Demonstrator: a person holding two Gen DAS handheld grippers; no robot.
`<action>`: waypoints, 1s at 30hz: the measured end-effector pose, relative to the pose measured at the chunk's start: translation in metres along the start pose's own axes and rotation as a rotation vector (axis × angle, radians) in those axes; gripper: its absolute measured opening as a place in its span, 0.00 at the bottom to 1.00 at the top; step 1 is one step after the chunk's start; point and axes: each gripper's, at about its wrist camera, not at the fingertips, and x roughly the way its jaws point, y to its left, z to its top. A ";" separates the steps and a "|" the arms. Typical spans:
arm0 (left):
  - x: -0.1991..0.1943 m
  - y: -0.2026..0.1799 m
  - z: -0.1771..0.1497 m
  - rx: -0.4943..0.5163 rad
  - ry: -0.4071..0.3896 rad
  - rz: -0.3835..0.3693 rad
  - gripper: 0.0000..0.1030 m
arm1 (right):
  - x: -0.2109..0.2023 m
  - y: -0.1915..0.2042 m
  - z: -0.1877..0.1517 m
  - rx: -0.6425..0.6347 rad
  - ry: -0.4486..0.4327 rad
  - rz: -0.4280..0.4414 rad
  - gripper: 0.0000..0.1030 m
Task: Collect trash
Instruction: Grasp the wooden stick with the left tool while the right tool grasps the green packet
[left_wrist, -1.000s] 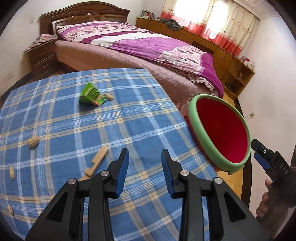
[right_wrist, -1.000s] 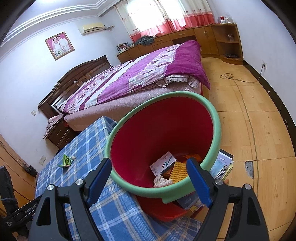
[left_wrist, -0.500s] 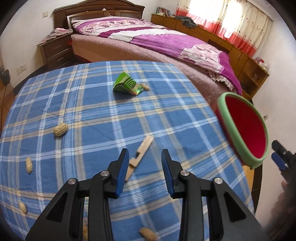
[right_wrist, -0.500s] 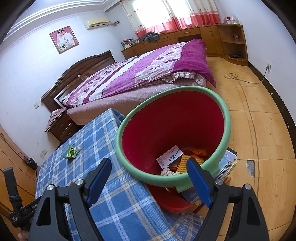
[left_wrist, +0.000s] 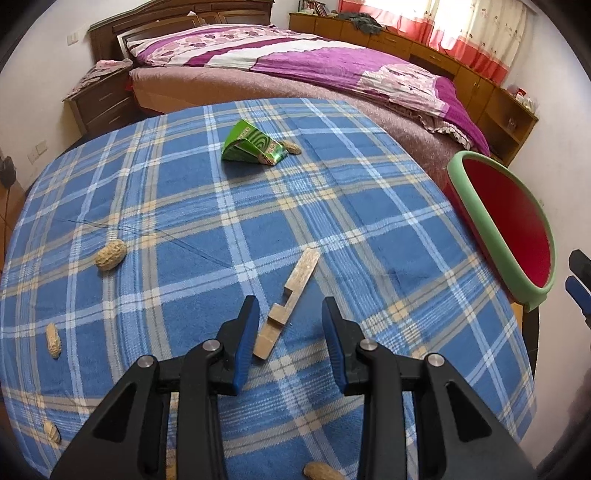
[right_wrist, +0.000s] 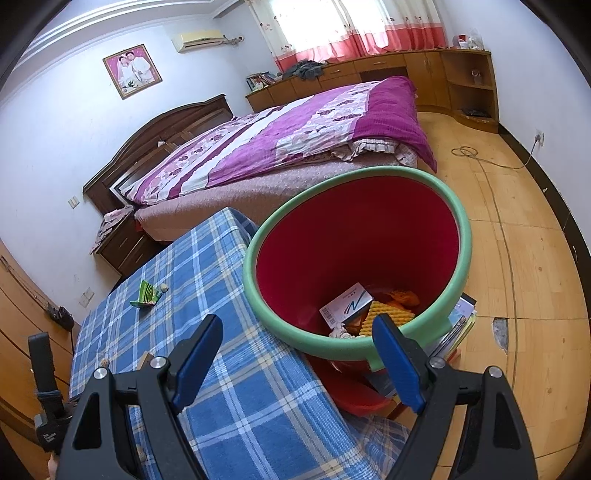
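A notched wooden stick (left_wrist: 291, 301) lies on the blue plaid tablecloth (left_wrist: 184, 206). My left gripper (left_wrist: 290, 332) is open, and the stick's near end lies between its fingers. A green wrapper (left_wrist: 253, 146) lies farther back, also in the right wrist view (right_wrist: 144, 294). Several peanuts are scattered, one (left_wrist: 110, 254) at the left. A red bin with a green rim (right_wrist: 458, 236) stands past the table's right edge (left_wrist: 476, 195) and holds a white box (right_wrist: 347, 304) and other scraps. My right gripper (right_wrist: 299, 354) is open and empty, near the bin's rim.
A bed with a purple cover (left_wrist: 295, 66) stands behind the table. A nightstand (left_wrist: 99, 99) is at the back left. Books (right_wrist: 458, 325) lie by the bin on the wooden floor (right_wrist: 517, 258). A cable (right_wrist: 480, 155) trails across the floor.
My left gripper has moved left and forward over the table, so the wooden stick now lies between its fingers. The right gripper has shifted slightly; the bin sits more to its right.
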 end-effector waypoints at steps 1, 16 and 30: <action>0.002 0.000 0.000 -0.002 0.006 -0.002 0.26 | 0.000 0.001 0.000 -0.002 0.000 0.000 0.83; -0.012 0.027 0.004 -0.101 -0.071 -0.075 0.10 | 0.013 0.031 0.001 -0.050 0.051 0.057 0.83; -0.023 0.109 0.047 -0.228 -0.182 0.074 0.10 | 0.054 0.126 0.007 -0.169 0.135 0.204 0.83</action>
